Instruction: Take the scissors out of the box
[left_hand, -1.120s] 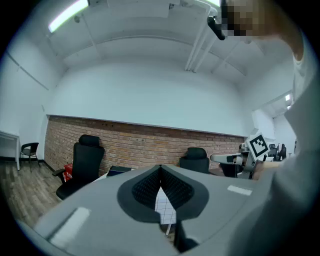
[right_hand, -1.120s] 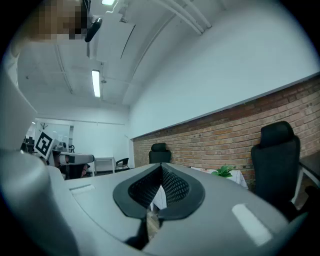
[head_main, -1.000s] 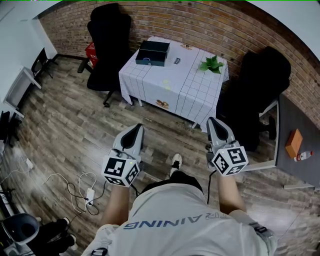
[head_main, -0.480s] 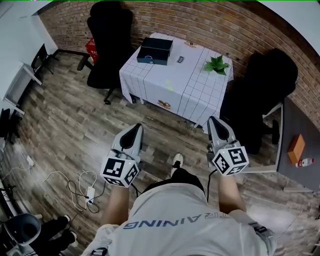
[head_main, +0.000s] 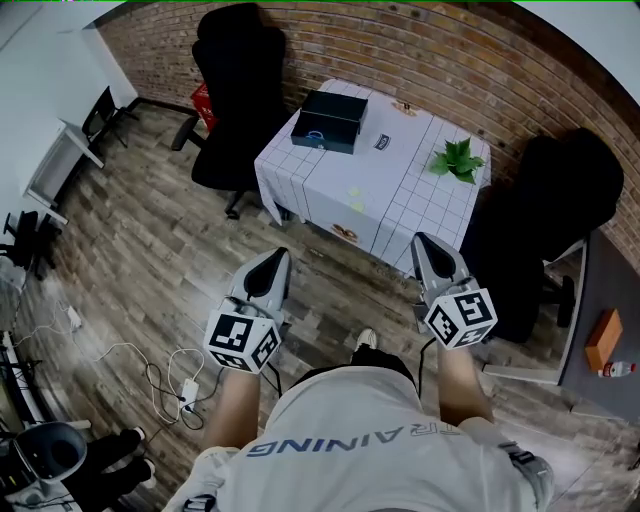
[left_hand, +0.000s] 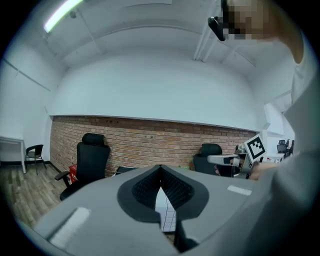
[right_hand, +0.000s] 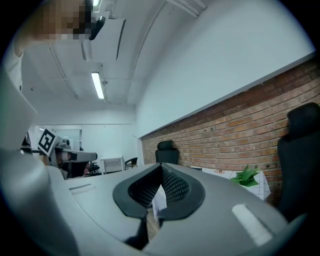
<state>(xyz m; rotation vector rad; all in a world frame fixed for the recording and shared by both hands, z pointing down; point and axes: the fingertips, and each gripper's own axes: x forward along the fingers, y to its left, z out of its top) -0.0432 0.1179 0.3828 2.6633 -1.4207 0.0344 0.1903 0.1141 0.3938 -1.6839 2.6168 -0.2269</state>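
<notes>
Nothing's done yet: the left gripper and right gripper both have fingers pressed together on nothing, well short of the desk, where the scissors look to lie inside the dark box.

1. Table w/ white checked cloth, up against brick wall.
2. Green plant on its right corner.
3. Black chair at table's left, another chair at right.
4. Cables on wood floor, lower left.
</notes>
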